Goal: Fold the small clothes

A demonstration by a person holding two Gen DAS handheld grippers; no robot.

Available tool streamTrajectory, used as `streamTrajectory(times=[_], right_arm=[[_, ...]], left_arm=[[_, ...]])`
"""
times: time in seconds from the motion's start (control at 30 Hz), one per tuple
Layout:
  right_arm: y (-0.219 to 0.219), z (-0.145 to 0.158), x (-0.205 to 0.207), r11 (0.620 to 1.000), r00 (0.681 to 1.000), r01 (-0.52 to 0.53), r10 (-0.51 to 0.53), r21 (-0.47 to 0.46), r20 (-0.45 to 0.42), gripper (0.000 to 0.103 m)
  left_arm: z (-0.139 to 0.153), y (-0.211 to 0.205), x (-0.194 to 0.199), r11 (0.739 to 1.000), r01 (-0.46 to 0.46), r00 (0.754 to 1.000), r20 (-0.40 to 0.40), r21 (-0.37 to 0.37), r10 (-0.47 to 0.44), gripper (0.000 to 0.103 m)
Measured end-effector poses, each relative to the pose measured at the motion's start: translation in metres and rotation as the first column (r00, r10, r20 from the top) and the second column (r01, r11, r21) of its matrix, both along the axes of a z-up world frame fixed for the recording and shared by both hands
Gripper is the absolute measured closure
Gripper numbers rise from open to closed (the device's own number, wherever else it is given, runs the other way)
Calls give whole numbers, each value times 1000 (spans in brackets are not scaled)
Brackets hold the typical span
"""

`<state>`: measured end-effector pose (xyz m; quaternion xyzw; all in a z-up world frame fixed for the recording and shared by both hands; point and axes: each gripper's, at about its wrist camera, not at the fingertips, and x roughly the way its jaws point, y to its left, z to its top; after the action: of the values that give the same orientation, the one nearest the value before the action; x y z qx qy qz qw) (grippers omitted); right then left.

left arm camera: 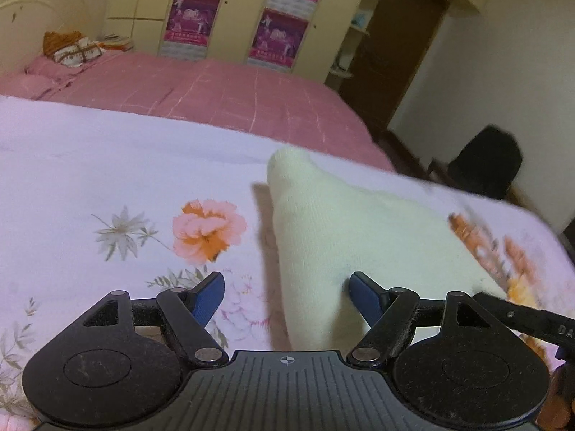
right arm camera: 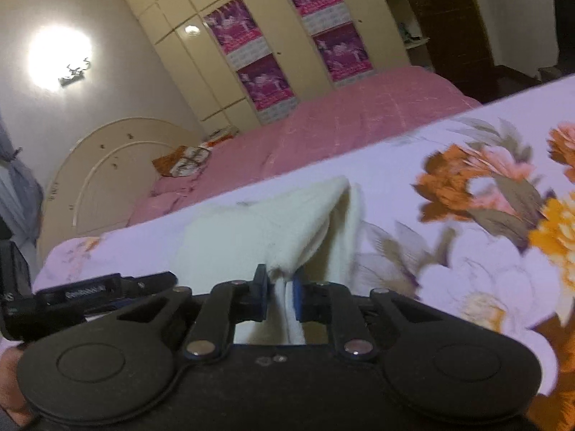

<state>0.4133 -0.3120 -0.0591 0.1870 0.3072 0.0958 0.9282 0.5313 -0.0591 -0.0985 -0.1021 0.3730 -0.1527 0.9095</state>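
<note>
A small cream knit garment (left arm camera: 345, 230) lies on a floral sheet (left arm camera: 107, 165), raised into a peak at its far end. My left gripper (left arm camera: 287, 283) is open, its blue fingertips (left arm camera: 208, 296) spread over the garment's near left edge, not gripping it. My right gripper (right arm camera: 280, 294) is shut on the near edge of the same cream garment (right arm camera: 266, 230) and lifts it so the cloth tents upward. The right gripper's arm also shows at the right edge of the left wrist view (left arm camera: 521, 314).
A pink bedspread (left arm camera: 215, 93) lies beyond the floral sheet, with folded patterned cloths (left arm camera: 72, 48) near the headboard. A wardrobe with purple posters (left arm camera: 273, 39) stands behind. A dark chair (left arm camera: 488, 165) stands off the bed's right side.
</note>
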Motion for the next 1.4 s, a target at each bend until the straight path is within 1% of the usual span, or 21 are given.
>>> streamTrajectory(times=[0.07,0.23,0.33,0.4,0.47,0.5,0.57,0.6,0.67,0.73,0.77,0.83,0.87,0.9,0.93,1.0,1.07,1.1,1.17,1.3,1.4], right_arm=[[-4,-10,11,1000,999,13,-12,11,-51,89],[-8,-8,2,999,999,27,-26,25,-31,90],[-10,-15,-2,999,999,30,-29,15,-42,90],[-13,-22,0,999,998,36,-35,24,-55,90],[-13,-17,3,999,998,26,-25,22,-64,89],[-13,-12,4,1000,998,21,-20,16,-61,86],[-14,1,3,998,998,55,-55,-31,-2,77],[-14,8,6,996,997,67,-66,-51,29,77],[-13,16,23,996,997,64,-61,-59,42,80],[-2,21,45,993,999,24,-19,-112,50,80],[6,21,56,988,999,-1,8,-152,45,80],[15,8,78,978,998,-61,57,-200,-26,81],[18,1,85,970,996,-72,59,-232,-62,85],[18,-7,90,957,995,-74,54,-280,-81,85],[17,-10,90,949,996,-70,50,-306,-73,85],[11,-9,90,953,995,-56,29,-299,-92,85],[7,-3,85,956,995,-43,14,-289,-101,84],[5,2,79,959,996,-33,7,-283,-91,78],[3,13,55,962,998,-40,26,-271,-57,76],[-10,15,7,984,995,-78,67,-159,-74,70],[-12,3,-11,994,990,-74,63,-82,-126,71]], left_arm=[[-1,-2,2,1000,-1,1000,-14,-10,1,26],[10,-1,-2,1000,17,1000,-7,-5,-17,26],[1,-7,-2,999,25,1000,-8,39,-24,26],[5,-9,-1,998,33,999,3,52,-33,26],[18,-3,-3,999,33,997,66,33,-35,26],[23,1,-1,999,22,995,93,26,-25,26],[27,7,13,999,-12,995,100,38,8,26],[27,8,22,999,-35,995,90,40,31,26],[26,12,40,997,-67,995,77,28,65,26],[20,10,55,997,-75,996,43,30,73,26],[15,7,62,997,-70,997,22,28,70,26],[3,0,70,998,-53,998,-15,46,54,26],[-1,-3,71,997,-51,999,-13,51,52,26],[-2,-6,71,997,-50,999,-9,61,51,26],[-1,-10,71,996,-48,999,-6,75,48,26],[5,-11,68,995,-44,999,-6,85,44,26],[17,-2,54,997,-28,999,24,65,26,26],[21,3,43,998,-14,999,39,64,11,26],[23,11,23,997,12,998,54,79,-16,26],[6,17,-2,994,25,999,28,111,-28,26],[4,14,1,996,1,1000,1,85,-1,26]])
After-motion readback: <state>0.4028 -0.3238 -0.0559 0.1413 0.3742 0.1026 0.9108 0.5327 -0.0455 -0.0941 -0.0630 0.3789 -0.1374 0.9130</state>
